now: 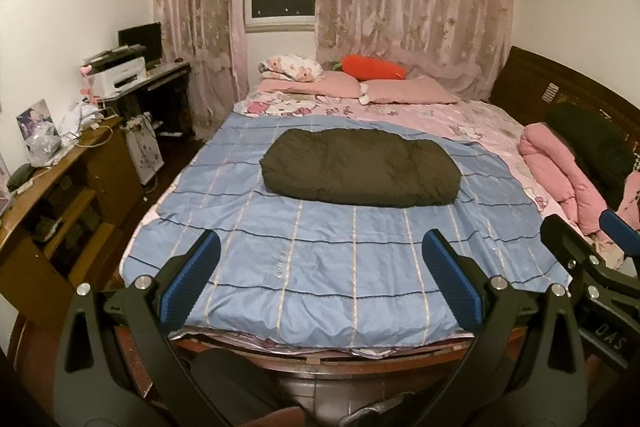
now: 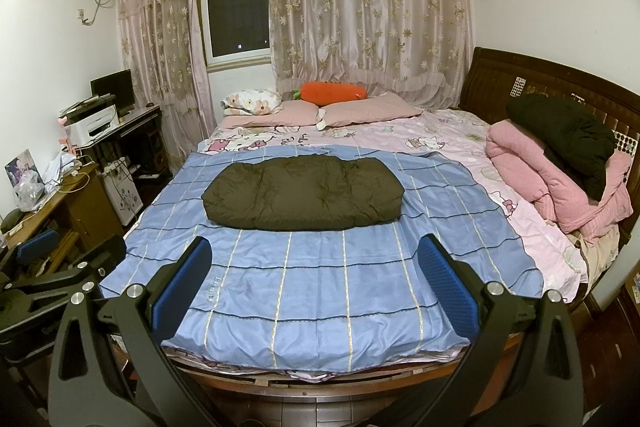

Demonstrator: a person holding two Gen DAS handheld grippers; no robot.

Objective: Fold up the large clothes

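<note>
A dark olive padded jacket [image 1: 360, 169] lies folded into a compact oblong on the blue checked sheet [image 1: 320, 267] in the middle of the bed; it also shows in the right wrist view [image 2: 304, 195]. My left gripper [image 1: 320, 251] is open and empty, held back over the foot of the bed, well short of the jacket. My right gripper [image 2: 316, 259] is open and empty too, at the same distance. The right gripper also shows at the right edge of the left wrist view [image 1: 580, 247], and the left gripper at the left edge of the right wrist view [image 2: 60, 259].
Pink pillows [image 2: 360, 113] and an orange carrot cushion [image 2: 332, 93] lie at the far side of the bed. A pink quilt [image 2: 560, 179] with a black garment [image 2: 568, 139] sits by the headboard on the right. A wooden desk [image 1: 52, 187] and printer [image 1: 120, 75] stand left.
</note>
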